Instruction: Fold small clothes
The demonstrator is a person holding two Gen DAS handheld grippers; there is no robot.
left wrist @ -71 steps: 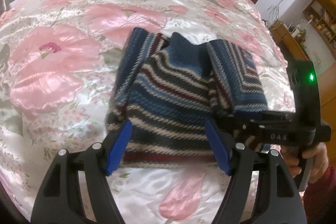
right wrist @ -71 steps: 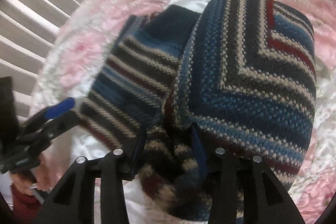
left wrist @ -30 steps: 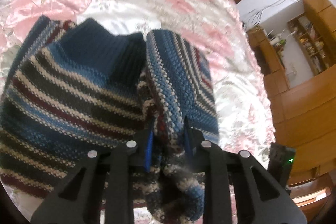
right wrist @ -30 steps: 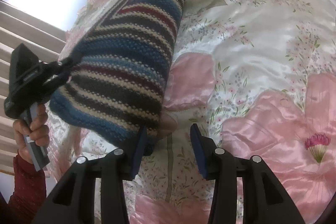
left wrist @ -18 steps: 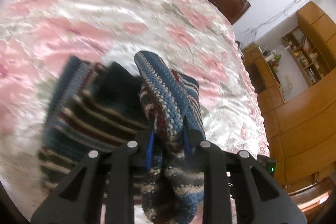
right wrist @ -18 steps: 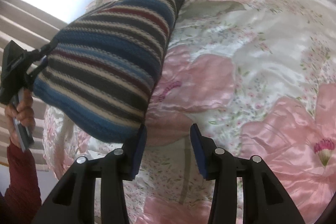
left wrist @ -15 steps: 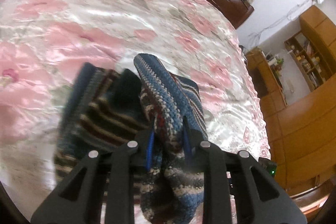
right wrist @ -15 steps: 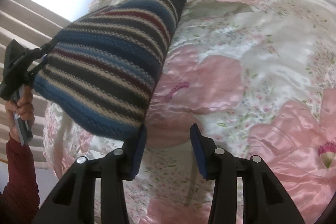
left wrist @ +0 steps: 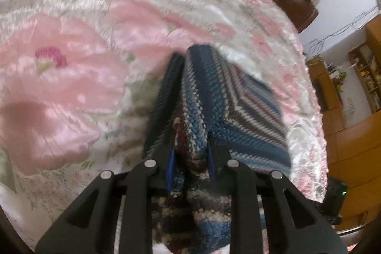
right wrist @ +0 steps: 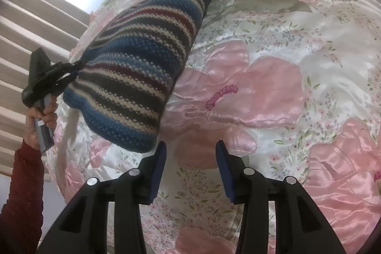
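L gripper [left wrist: 190,158] is pinching the folded striped sweater [right wrist: 142,68], holding it up at upper left of the right wrist view, above the floral bedspread [right wrist: 285,87]; R gripper [right wrist: 190,168] is sitting at bottom centre w/ jaws apart, gripping nothing. A hand [right wrist: 40,116] in a red sleeve is working the L tool.

sweater [left wrist: 202,111] btm cropped, bedspread [left wrist: 71,63] prob motion-blurred

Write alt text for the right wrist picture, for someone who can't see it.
A folded striped sweater hangs lifted above a pink flowered bedspread, pinched at one edge by the left tongs, which a hand in a dark red sleeve holds. In the foreground the right tongs are open and hold nothing.
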